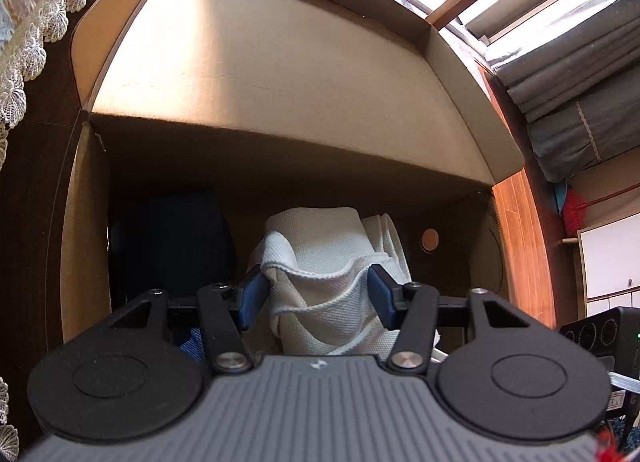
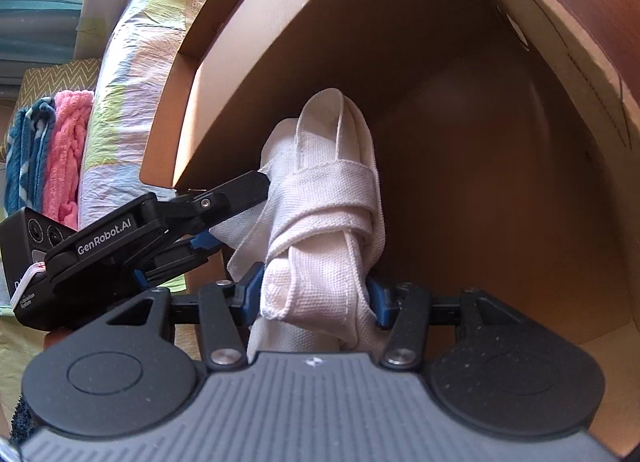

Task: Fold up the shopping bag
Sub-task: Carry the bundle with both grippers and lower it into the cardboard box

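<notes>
Folded white woven-canvas shopping bag [image 1: 320, 262] clamped btwn pads of both left tool [image 1: 316, 294] & right tool [image 2: 316, 294], each approx half open, inside brown cardboard box [image 1: 280, 81]

An open brown cardboard box [image 1: 280, 61] with raised flaps carries the things — inside it, on its shadowed bottom, sits a rolled white woven-fabric shopping bag [image 1: 332, 286] bound by its own straps, and just beside that, at the left in the left wrist view, a dark navy fabric bundle [image 1: 172, 242]
</notes>
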A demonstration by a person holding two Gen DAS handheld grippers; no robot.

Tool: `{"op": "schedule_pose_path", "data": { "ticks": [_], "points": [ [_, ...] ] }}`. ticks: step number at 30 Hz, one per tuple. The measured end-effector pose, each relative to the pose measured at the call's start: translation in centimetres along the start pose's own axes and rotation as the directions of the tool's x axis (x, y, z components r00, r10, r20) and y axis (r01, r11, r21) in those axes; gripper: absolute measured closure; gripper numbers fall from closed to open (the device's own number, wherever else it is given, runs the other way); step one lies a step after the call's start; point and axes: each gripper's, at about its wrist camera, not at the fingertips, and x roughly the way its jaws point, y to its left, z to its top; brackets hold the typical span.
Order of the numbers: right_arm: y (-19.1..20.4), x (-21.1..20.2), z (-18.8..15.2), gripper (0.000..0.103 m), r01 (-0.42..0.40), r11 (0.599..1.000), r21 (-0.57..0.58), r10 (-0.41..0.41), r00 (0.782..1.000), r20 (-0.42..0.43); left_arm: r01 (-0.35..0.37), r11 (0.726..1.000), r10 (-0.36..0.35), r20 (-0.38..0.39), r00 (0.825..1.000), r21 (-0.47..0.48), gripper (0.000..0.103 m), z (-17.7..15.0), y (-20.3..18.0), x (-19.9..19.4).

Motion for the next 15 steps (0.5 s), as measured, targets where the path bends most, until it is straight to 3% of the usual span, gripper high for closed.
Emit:
{"op": "schedule_pose_path", "data": {
  "ticks": [8,10,15],
  "points": [
    [-0.6,2.2,-0.3,0.056,0.078,0.997,0.013,-0.078,0.997,-0.03,-0.097,0.988,0.101,-0.031,0.994,0.119,0.047,-0.6,-0.8,1.3],
    [-0.5,2.5,-0.4,0.056,0.091,0.996,0.001,-0.091,0.995,-0.033,-0.127,0.979,0.134,-0.032,0.99,0.16,0.047,-1.0,-1.4,0.9],
    [-0.2,3.2,-0.4,0.056,0.124,0.992,-0.023,-0.125,0.991,-0.046,-0.144,0.977,0.15,-0.024,0.988,0.158,0.047,-2.1,-1.5,-1.9]
  ]
}}
